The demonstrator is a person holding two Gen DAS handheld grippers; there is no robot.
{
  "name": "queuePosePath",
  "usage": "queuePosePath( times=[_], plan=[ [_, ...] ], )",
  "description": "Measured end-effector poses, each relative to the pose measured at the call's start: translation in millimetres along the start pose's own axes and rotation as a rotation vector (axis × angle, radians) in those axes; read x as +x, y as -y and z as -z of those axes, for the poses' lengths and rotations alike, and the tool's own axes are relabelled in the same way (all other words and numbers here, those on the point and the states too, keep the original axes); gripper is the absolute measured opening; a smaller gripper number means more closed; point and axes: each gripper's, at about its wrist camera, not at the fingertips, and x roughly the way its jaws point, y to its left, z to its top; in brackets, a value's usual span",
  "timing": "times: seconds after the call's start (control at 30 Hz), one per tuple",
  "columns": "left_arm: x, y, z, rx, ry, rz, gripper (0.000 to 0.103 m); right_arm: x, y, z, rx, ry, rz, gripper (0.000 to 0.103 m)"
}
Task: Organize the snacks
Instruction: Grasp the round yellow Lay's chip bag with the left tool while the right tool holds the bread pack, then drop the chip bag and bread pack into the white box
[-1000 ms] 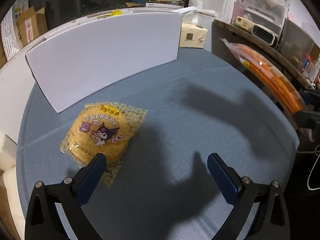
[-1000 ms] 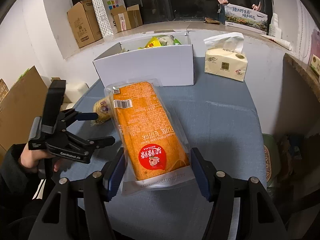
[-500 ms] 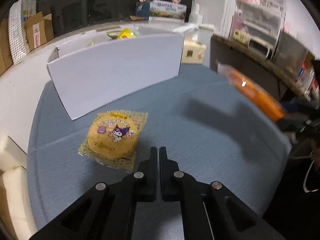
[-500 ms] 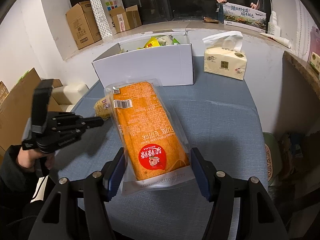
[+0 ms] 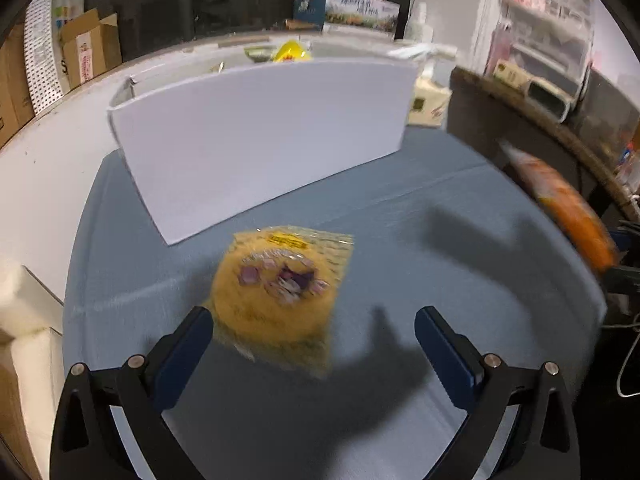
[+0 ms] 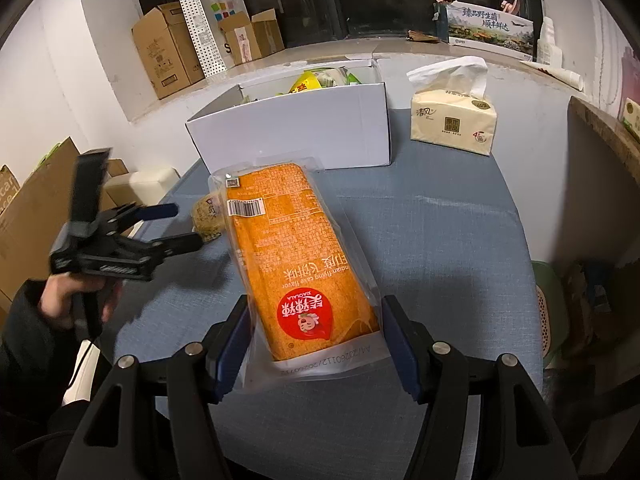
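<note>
A: How do the jaws of the left gripper stand?

B: Spread wide, having just been opening. Nothing is pressed between them; the round yellow snack in its clear plastic wrapper lies flat on the blue-grey tablecloth, with its near edge between the blue pads.

A: And the right gripper?

B: Clenched on the long orange flatbread pack in clear film, gripping its lower end and holding it above the table.

A: Beyond them?

B: The white cardboard box stands at the table's far side with snack bags inside. A cream tissue pack sits just right of it.
</note>
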Motion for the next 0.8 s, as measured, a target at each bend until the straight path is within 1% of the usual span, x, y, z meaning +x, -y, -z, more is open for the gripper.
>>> queuePosePath(
  times=[0.03,0.13,0.2,0.23,0.27,0.3,0.33,0.37,0.4,0.47,0.6,0.7,0.77,0.8],
  plan=[
    [5,-4,-2,0.000,-0.010,0.001,0.103,0,0,0,0.002,0.000,0.000,0.068],
    [21,-14,-10,0.000,-0.039,-0.031,0.103,-1,3,2,0.014,-0.001,0.001,0.068],
    [26,-19,-13,0.003,-0.055,-0.024,0.101,0,5,3,0.023,-0.003,-0.002,0.068],
    [27,-21,-13,0.005,-0.051,-0.021,0.096,0,6,3,0.025,-0.003,-0.003,0.068],
    [26,-21,-11,0.007,-0.049,-0.030,0.078,1,6,3,0.025,-0.004,-0.003,0.068],
    [25,-22,-11,0.002,-0.046,-0.037,0.078,1,6,3,0.025,-0.005,-0.003,0.068],
    [22,-24,-10,-0.009,-0.037,-0.028,0.078,1,5,3,0.026,-0.004,-0.004,0.068],
    [16,-24,-9,-0.019,-0.024,0.002,0.078,1,5,2,0.026,-0.003,-0.004,0.068],
    [9,-24,-8,-0.021,-0.006,0.013,0.078,1,5,1,0.025,-0.001,-0.003,0.068],
    [-10,-20,-9,-0.015,0.042,0.009,0.078,-1,5,-1,0.025,0.006,-0.005,0.068],
    [-58,-16,-22,-0.026,0.177,0.033,0.078,-4,7,-14,0.045,0.052,-0.028,0.068],
    [-94,-21,-42,-0.055,0.285,0.071,0.078,-7,10,-36,0.071,0.105,-0.065,0.068],
    [-115,-28,-58,-0.089,0.354,0.098,0.078,-10,11,-61,0.087,0.156,-0.094,0.068],
    [-117,-28,-71,-0.099,0.379,0.101,0.078,-10,12,-69,0.091,0.172,-0.102,0.068]
  ],
)
